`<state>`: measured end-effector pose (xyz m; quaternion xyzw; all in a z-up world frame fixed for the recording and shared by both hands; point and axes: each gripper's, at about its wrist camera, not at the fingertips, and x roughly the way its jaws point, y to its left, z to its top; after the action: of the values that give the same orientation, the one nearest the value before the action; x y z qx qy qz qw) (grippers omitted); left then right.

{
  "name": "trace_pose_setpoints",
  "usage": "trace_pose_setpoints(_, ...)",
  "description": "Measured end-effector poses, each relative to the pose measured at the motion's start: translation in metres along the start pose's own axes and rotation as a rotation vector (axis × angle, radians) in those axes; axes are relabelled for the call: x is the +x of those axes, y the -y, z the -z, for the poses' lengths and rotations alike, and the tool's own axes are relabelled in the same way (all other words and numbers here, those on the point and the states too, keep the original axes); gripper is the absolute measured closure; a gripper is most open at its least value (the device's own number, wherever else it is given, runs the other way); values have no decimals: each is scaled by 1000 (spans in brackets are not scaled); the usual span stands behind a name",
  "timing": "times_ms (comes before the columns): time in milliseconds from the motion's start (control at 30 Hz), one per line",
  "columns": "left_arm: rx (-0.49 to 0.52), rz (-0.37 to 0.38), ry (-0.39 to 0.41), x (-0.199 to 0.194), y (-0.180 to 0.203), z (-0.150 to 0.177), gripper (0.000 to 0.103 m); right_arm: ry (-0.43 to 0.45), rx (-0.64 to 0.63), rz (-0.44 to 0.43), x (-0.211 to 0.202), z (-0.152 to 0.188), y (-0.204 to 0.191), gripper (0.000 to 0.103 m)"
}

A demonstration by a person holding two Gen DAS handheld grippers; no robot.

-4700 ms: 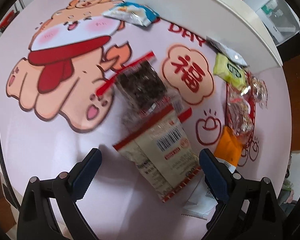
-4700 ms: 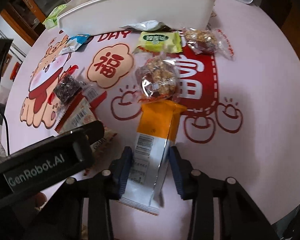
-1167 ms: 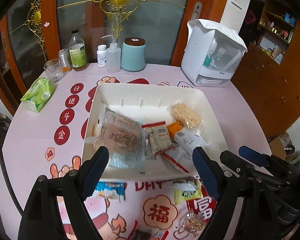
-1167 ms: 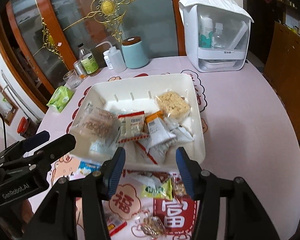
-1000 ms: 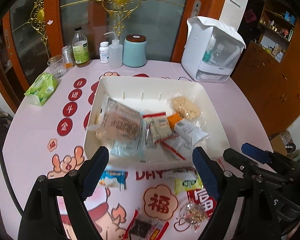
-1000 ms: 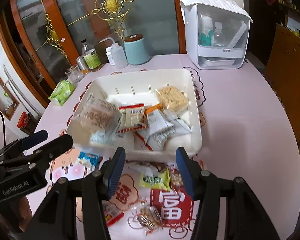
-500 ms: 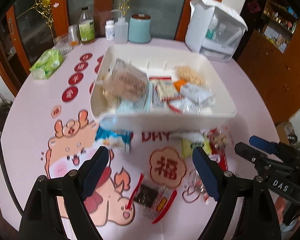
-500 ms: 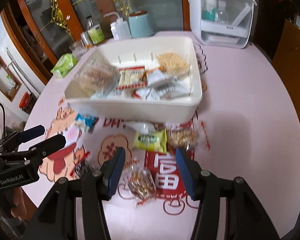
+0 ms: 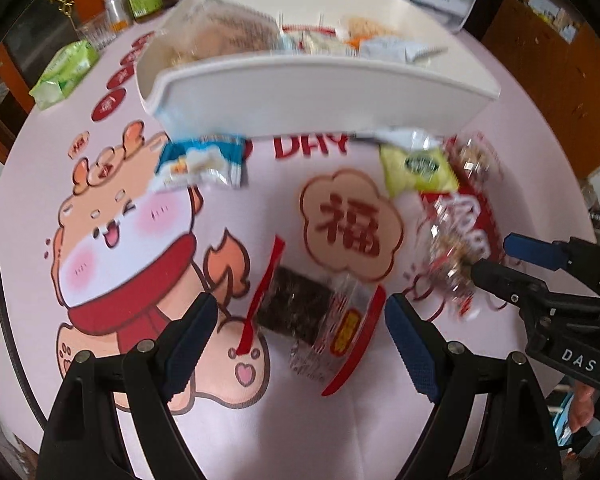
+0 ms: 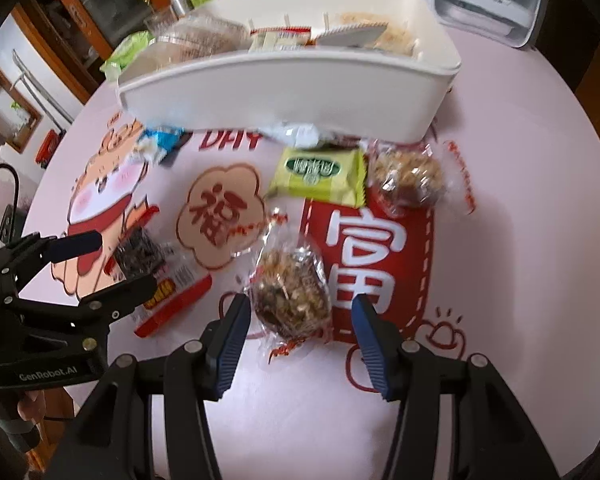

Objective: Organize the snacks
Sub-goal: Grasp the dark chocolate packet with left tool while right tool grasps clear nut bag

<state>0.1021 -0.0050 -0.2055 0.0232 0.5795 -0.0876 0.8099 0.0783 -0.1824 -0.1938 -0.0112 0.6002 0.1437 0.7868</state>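
Left gripper (image 9: 300, 332) hangs wide open, empty, over the dark seaweed-like packet (image 9: 300, 312), which lies between its pads, untouched. That crinkly wrapper could slip if only the loose edge gets pinched. Right gripper (image 10: 298, 330) is half open, straddling the nut cluster bag (image 10: 290, 294) without contact; squeezing hard might crush it. Beyond both, the white bin (image 10: 284, 92) waits, already crowded, so a drop could spill.
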Motion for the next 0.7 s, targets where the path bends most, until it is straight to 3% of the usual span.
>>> trace_pose_setpoints(267,68,-6,-55,22,6,11,18,-31,-9,9,21,3,-5,49)
trace_pose_setpoints(433,98,-23,-64,31,11,17,18,-2,-44,42,23,0,-14,50)
trace_pose_setpoints(533,101,-20,-66,35,8,21,19,14,-59,44,24,0,-18,57)
trace_pose_setpoints(700,122,-15,-44,30,6,23,34,26,-56,45,25,-1,-18,57)
